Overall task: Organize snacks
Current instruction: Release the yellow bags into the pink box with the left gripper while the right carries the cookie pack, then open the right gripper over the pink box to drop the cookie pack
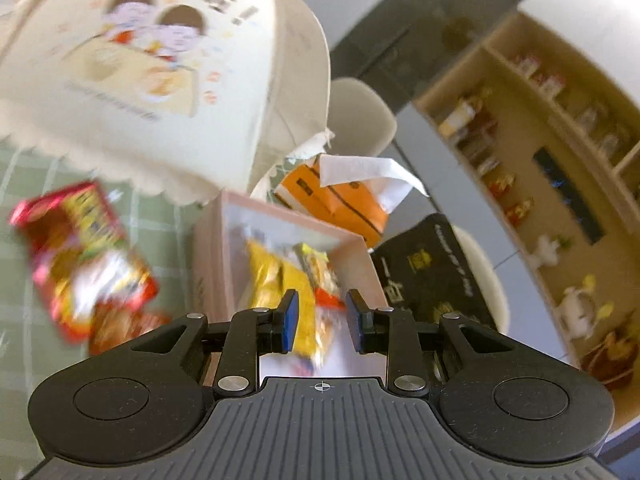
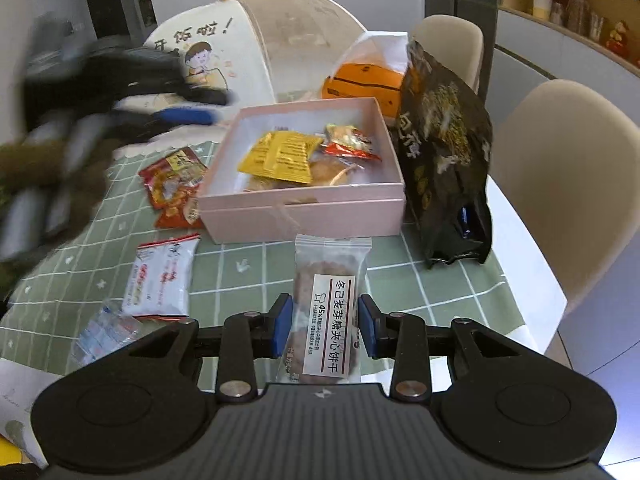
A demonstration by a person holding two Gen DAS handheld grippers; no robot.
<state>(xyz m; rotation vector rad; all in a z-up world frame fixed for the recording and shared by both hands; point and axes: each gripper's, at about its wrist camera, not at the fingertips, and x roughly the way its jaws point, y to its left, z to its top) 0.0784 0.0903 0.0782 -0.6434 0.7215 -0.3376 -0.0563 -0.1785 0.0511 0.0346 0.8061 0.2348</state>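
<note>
A pink box [image 2: 304, 204] stands on the green checked tablecloth and holds a yellow packet [image 2: 280, 156], a red-orange packet [image 2: 348, 142] and a clear-wrapped pastry. My right gripper [image 2: 324, 326] has its blue pads on both sides of a clear-wrapped sandwich biscuit [image 2: 328, 312] in front of the box. My left gripper [image 1: 322, 320] is open and empty above the pink box [image 1: 208, 264], over the yellow packet [image 1: 280, 284]. It shows blurred at the left of the right wrist view [image 2: 176, 114]. A red snack bag [image 1: 84, 256] lies left of the box.
A white packet [image 2: 160, 276] and a clear packet [image 2: 104, 332] lie at the front left. A black bag [image 2: 444, 152] stands right of the box. An orange tissue pack [image 2: 368, 84] and a cream food cover [image 2: 256, 48] stand behind. Beige chairs [image 2: 560, 184] are at the right.
</note>
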